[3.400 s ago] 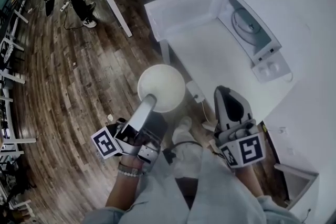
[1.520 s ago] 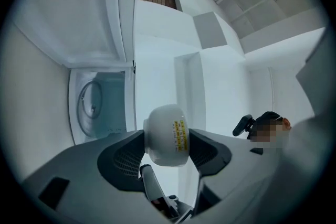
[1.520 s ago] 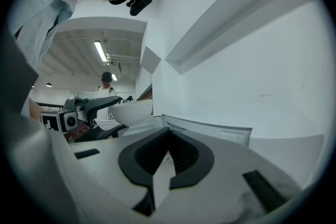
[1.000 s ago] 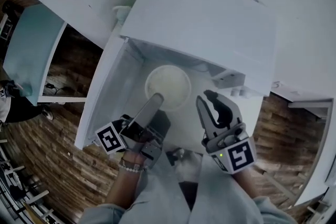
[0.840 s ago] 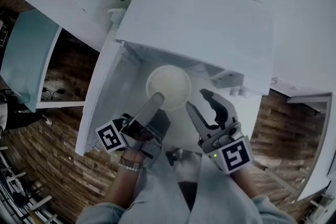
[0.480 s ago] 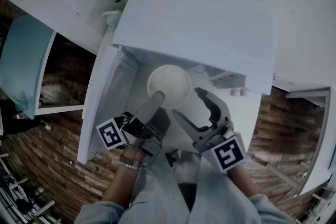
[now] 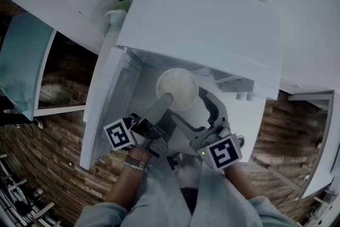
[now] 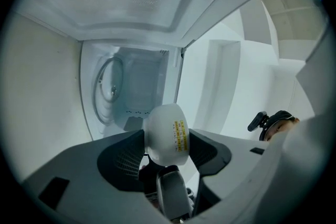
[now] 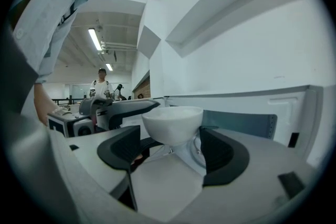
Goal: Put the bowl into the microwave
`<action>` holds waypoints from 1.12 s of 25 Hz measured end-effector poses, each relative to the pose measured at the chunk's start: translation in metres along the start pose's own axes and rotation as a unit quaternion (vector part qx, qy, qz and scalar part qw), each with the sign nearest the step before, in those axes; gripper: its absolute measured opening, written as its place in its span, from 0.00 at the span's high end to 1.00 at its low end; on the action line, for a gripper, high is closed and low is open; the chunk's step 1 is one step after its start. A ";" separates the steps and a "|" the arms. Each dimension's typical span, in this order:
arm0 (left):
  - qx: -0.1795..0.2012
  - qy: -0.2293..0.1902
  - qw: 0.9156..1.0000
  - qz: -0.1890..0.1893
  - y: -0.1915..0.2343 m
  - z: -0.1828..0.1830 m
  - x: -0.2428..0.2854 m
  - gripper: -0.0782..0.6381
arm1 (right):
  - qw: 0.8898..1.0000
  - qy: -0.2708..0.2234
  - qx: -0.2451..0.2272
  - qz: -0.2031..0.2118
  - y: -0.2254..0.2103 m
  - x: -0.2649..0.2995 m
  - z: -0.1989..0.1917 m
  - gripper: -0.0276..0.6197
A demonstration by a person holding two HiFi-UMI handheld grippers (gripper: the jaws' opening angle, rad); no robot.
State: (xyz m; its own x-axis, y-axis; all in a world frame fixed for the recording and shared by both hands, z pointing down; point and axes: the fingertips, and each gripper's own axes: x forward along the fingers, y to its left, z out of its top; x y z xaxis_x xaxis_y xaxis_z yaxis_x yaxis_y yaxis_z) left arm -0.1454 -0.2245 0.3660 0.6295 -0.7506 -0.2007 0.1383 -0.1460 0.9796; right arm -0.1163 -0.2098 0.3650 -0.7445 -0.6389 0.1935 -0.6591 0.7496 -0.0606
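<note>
The white bowl (image 7: 178, 89) hangs at the mouth of the open white microwave (image 7: 202, 24). My left gripper (image 7: 163, 102) is shut on the bowl's near rim. In the left gripper view the bowl (image 8: 167, 134) is tipped on its side between the jaws, with the glass turntable (image 8: 107, 89) in the cavity beyond. My right gripper (image 7: 195, 109) stands just right of the bowl, its jaws opening. In the right gripper view the bowl (image 9: 172, 123) sits between the wide jaws of my right gripper (image 9: 172, 147), and the pads do not touch it.
The microwave door (image 7: 109, 109) swings open to the left. A small green-topped object (image 7: 118, 8) stands beside the microwave's far left corner. A pale blue table (image 7: 18, 61) stands over the wooden floor at left. A person (image 9: 101, 84) stands far off in the room.
My right gripper's jaws have spread wide and moved left, up beside the bowl. The bowl, in my left gripper, has shifted slightly right toward the microwave opening.
</note>
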 end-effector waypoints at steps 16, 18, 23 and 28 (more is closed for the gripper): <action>-0.009 0.015 0.999 0.031 0.048 0.009 0.012 0.55 | 0.998 0.040 0.031 -0.038 -0.026 0.017 -0.042 0.45; -0.006 0.018 0.999 0.036 0.054 0.013 0.015 0.55 | 0.997 0.045 0.037 -0.040 -0.030 0.021 -0.047 0.45; -0.010 0.022 0.998 0.052 0.073 0.022 0.023 0.55 | 0.995 0.057 0.062 -0.056 -0.042 0.032 -0.061 0.45; -0.013 0.025 0.998 0.064 0.089 0.030 0.028 0.55 | 0.992 0.074 0.075 -0.069 -0.050 0.041 -0.074 0.46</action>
State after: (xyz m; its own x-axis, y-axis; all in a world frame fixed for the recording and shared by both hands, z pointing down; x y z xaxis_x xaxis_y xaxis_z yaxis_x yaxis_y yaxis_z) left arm -0.1383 -0.2775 0.4478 0.6807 -0.7288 -0.0745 0.0738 -0.0329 0.9967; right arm -0.1066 -0.2609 0.4480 -0.6292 -0.6938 0.3503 -0.7707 0.6154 -0.1654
